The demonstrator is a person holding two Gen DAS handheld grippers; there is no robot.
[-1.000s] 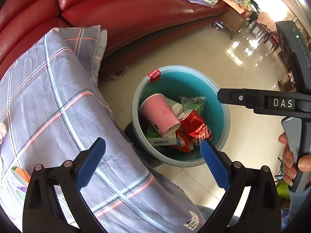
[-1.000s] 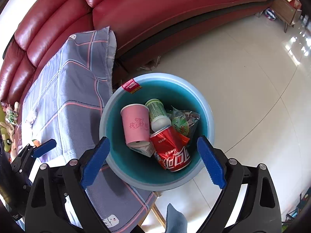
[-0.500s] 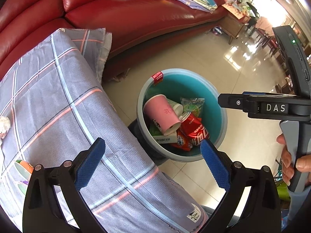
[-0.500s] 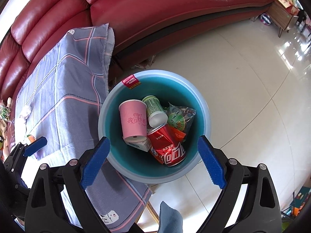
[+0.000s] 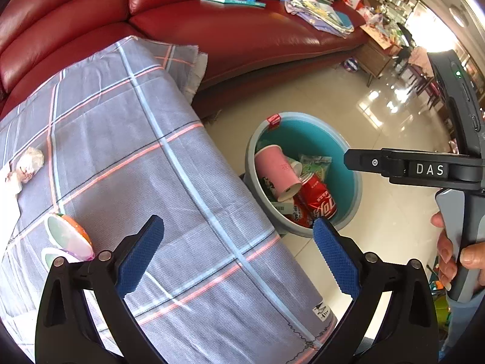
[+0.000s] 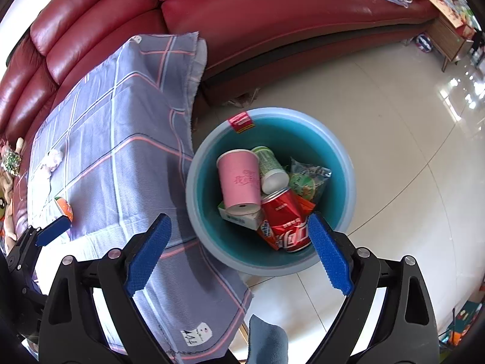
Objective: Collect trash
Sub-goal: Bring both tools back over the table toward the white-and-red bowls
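Note:
A teal bin (image 6: 339, 163) stands on the floor beside the cloth-covered table (image 5: 127, 157). It holds a pink cup (image 6: 239, 182), a red can (image 6: 288, 221), a green-white bottle (image 6: 269, 166) and wrappers. It also shows in the left wrist view (image 5: 353, 182). My left gripper (image 5: 239, 254) is open and empty above the table's near corner. My right gripper (image 6: 239, 253) is open and empty above the bin's near-left rim. A crumpled tissue (image 5: 27, 163) and an orange-rimmed wrapper (image 5: 68, 236) lie on the cloth at the left.
A red leather sofa (image 5: 242, 30) runs behind the table and bin, with a book (image 5: 232, 0) and a pile of papers (image 5: 318, 12) on it. Glossy tiled floor (image 6: 409, 121) lies to the right. A wooden side table (image 5: 376, 57) stands far right.
Both grippers have drawn back and left, so the bin sits smaller and farther right. More of the tablecloth, the tissue and the wrapper have come into view.

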